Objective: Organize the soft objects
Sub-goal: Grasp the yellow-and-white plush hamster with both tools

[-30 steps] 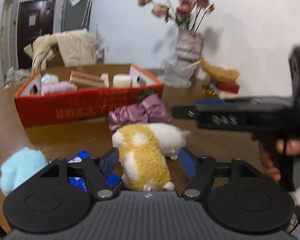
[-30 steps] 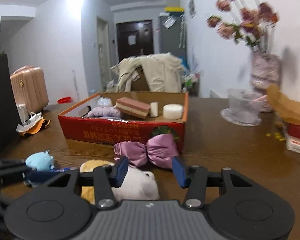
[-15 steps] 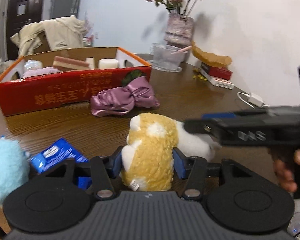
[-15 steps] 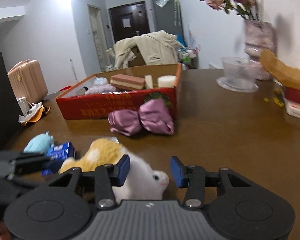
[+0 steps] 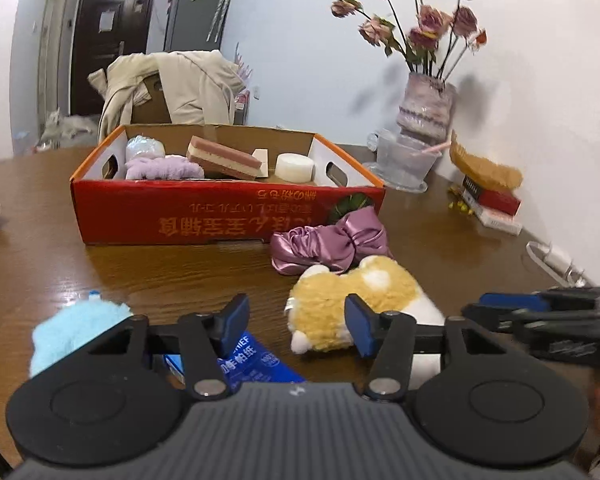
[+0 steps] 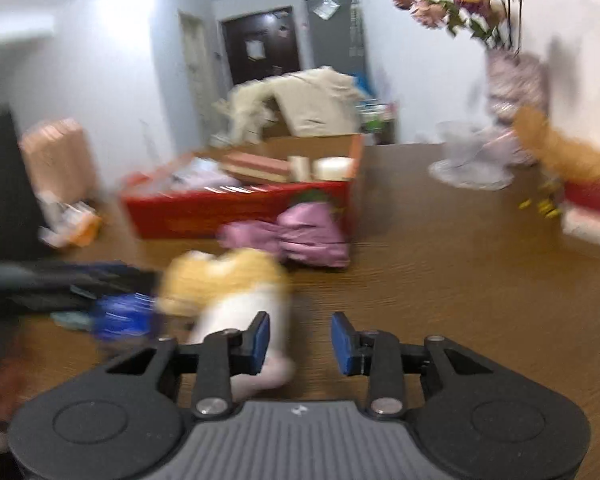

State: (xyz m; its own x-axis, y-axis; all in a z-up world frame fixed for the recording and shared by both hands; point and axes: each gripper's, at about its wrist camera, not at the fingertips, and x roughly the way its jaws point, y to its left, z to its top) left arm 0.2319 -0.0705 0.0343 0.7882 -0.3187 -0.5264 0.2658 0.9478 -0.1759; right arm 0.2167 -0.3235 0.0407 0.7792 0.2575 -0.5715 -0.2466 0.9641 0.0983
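The wooden table [image 5: 148, 276] fills my view, and on its far half sits the red cardboard box [image 5: 220, 216] with a pink sponge [image 5: 224, 158], a white round puff [image 5: 295, 167] and a lilac scrunchie [image 5: 164, 168] inside it. Just in front of the box's right corner lies the purple satin bow [image 5: 328, 240], where it lay a second ago. The yellow and white plush toy [image 5: 352, 308] lies on the table just nearer than the bow; half a second ago it sat squeezed between my left pads, and now it is off to the right of them, partly behind the right-hand finger. My left claw [image 5: 296, 320] is spread with nothing in the gap, above a blue tissue pack [image 5: 256, 364], and a pale blue fuzzy toy [image 5: 76, 328] lies at its left. My right claw [image 6: 300, 338] has just been closing; its jaws are still apart with bare table between them, and the plush toy, blurred there, is by the outer side of its left finger [image 6: 260, 338], whereas half a second ago the toy's white end lay between the pads.
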